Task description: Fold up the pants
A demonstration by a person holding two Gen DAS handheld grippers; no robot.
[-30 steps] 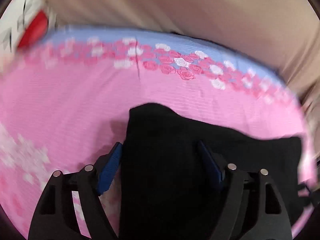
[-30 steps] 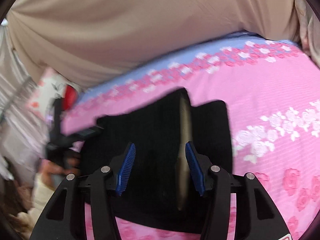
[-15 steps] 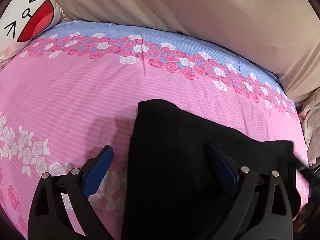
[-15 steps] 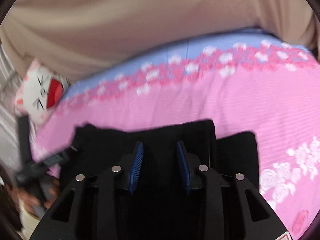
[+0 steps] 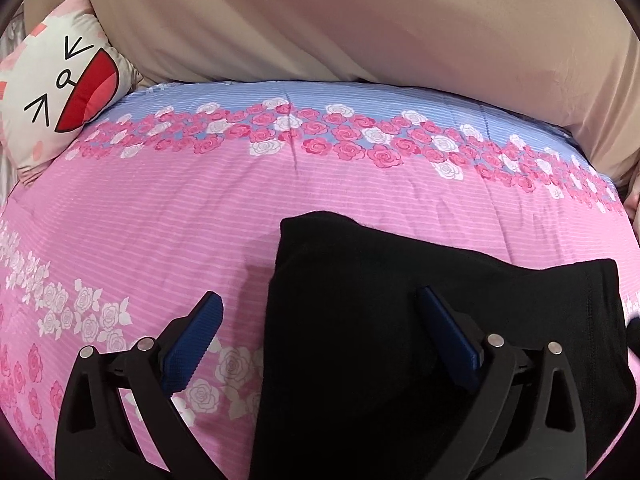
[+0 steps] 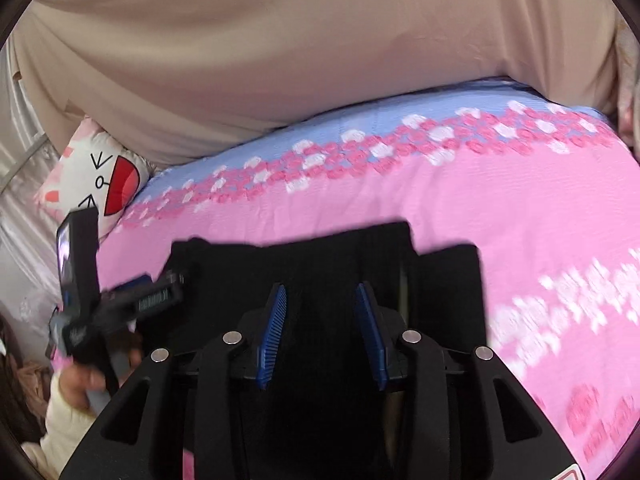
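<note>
The black pants [image 5: 392, 312] lie folded in a compact bundle on the pink floral bedspread [image 5: 160, 232]. My left gripper [image 5: 320, 312] is wide open and empty above the bundle's left edge, one pad over the bedspread, the other over the pants. In the right wrist view the pants [image 6: 320, 264] lie under my right gripper [image 6: 322, 304], which is open with nothing between its blue pads. The left gripper [image 6: 120, 300] shows there at the bundle's left side, held in a hand.
A white cartoon-face pillow [image 5: 60, 96] lies at the far left corner of the bed. A beige draped cloth [image 5: 360, 20] covers the wall behind. The bedspread's blue band with roses [image 5: 320, 136] runs along the far edge.
Both grippers have drawn back from the pants. The left gripper opened wider. The right gripper let go of the folded layer, and the bundle now lies flat.
</note>
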